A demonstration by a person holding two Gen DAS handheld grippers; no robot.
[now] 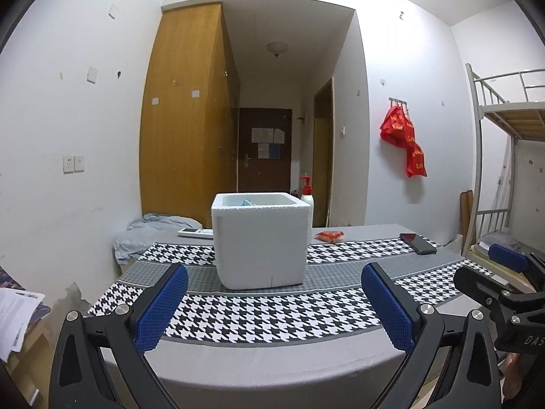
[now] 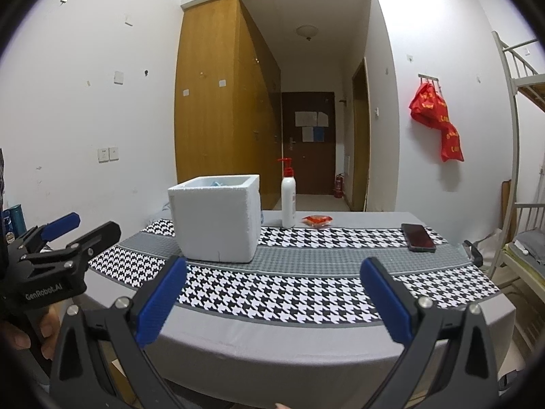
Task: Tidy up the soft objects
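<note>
A white foam box (image 1: 260,240) (image 2: 215,217) stands on the houndstooth cloth of the table (image 1: 272,313) (image 2: 289,293), with a bit of light-blue soft fabric (image 1: 246,202) (image 2: 217,182) showing over its rim. A pale blue cloth heap (image 1: 150,235) lies off the table's far left corner. My left gripper (image 1: 274,303) is open, empty, over the near edge in front of the box. My right gripper (image 2: 274,298) is open and empty, right of the box. Each gripper also shows in the other's view: the right gripper (image 1: 490,266), the left gripper (image 2: 81,226).
A white pump bottle with a red top (image 2: 288,201) (image 1: 306,192) stands behind the box. A small red packet (image 2: 317,220) (image 1: 329,236) and a dark phone (image 2: 418,237) (image 1: 418,243) lie to the right. A white remote (image 1: 195,233) lies behind the box. A bunk bed (image 1: 504,156) stands right.
</note>
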